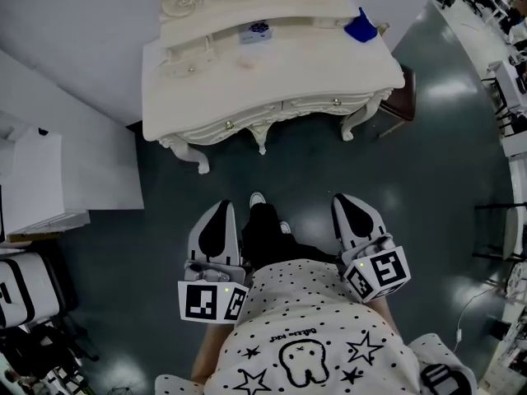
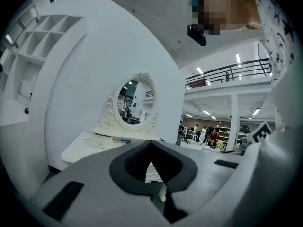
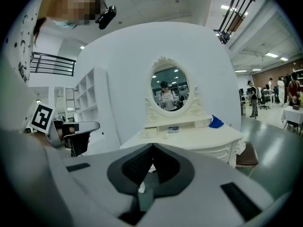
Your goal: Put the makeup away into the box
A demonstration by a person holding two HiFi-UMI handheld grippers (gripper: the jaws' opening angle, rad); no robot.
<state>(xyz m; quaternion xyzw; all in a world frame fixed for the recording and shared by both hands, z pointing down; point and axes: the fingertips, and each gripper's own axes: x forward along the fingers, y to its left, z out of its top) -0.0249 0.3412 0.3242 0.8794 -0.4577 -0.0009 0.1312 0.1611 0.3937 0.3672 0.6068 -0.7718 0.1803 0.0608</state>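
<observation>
A white dressing table stands ahead of me, some way off. On its top lie a small dark-and-white makeup item, a pale pink thing and a blue object. A small cream drawer box sits under the oval mirror. My left gripper and right gripper are held low by the person's waist, well short of the table. Both have their jaws together with nothing between them. The right gripper view shows the makeup item and the blue object on the table.
A brown stool is tucked by the table's right end. A white shelf unit stands to the left, desks with equipment line the right. Dark floor lies between me and the table. The person's shoe shows between the grippers.
</observation>
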